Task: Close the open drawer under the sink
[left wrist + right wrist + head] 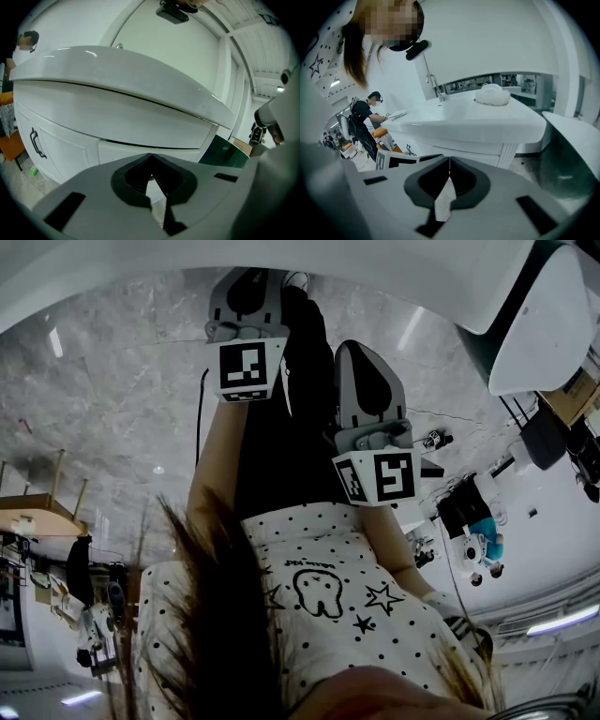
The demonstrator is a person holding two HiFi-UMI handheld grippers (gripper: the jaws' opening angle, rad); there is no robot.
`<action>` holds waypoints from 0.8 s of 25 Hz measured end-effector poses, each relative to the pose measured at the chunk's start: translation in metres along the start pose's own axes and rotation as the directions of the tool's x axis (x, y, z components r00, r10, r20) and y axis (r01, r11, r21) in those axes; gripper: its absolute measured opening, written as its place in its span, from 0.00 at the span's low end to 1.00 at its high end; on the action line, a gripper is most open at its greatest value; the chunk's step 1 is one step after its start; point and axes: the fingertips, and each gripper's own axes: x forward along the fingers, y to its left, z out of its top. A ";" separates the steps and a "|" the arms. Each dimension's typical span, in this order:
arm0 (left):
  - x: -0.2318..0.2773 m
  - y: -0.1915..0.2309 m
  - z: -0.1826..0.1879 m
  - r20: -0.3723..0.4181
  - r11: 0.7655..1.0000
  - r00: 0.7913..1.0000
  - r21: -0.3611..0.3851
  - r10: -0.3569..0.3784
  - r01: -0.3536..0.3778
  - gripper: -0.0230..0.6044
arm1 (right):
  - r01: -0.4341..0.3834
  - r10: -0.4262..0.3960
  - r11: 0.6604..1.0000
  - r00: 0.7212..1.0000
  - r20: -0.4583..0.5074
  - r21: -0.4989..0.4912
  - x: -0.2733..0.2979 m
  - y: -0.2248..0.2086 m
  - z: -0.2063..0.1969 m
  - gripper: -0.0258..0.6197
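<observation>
Left gripper (151, 157), jaws together and empty, points at the drawer front (140, 118) just under the sink rim (117, 65); right gripper (450, 159) is likewise closed. Closed tips may skid on the smooth panel, leaving it ajar.

Left gripper (151, 158) closed, right gripper (449, 161) closed

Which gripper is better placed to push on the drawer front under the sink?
Left, probably. The left gripper, jaws shut, faces the drawer front under the sink counter closely; the right gripper, also shut, sees the cabinet from farther off.
</observation>
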 end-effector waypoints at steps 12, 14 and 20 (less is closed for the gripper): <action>-0.025 -0.011 0.042 0.002 0.998 0.998 0.004 -0.065 0.065 0.04 | 0.011 -0.010 0.998 1.000 0.020 -0.062 -0.016 0.006 0.025 0.06; -0.031 -0.017 0.048 0.000 0.997 0.997 0.008 -0.079 0.079 0.04 | 0.015 -0.013 0.997 1.000 0.023 -0.076 -0.020 0.005 0.030 0.06; -0.048 -0.030 0.078 0.011 0.995 0.995 0.017 -0.097 0.096 0.04 | 0.023 -0.019 0.995 0.999 0.038 -0.100 -0.037 -0.001 0.049 0.06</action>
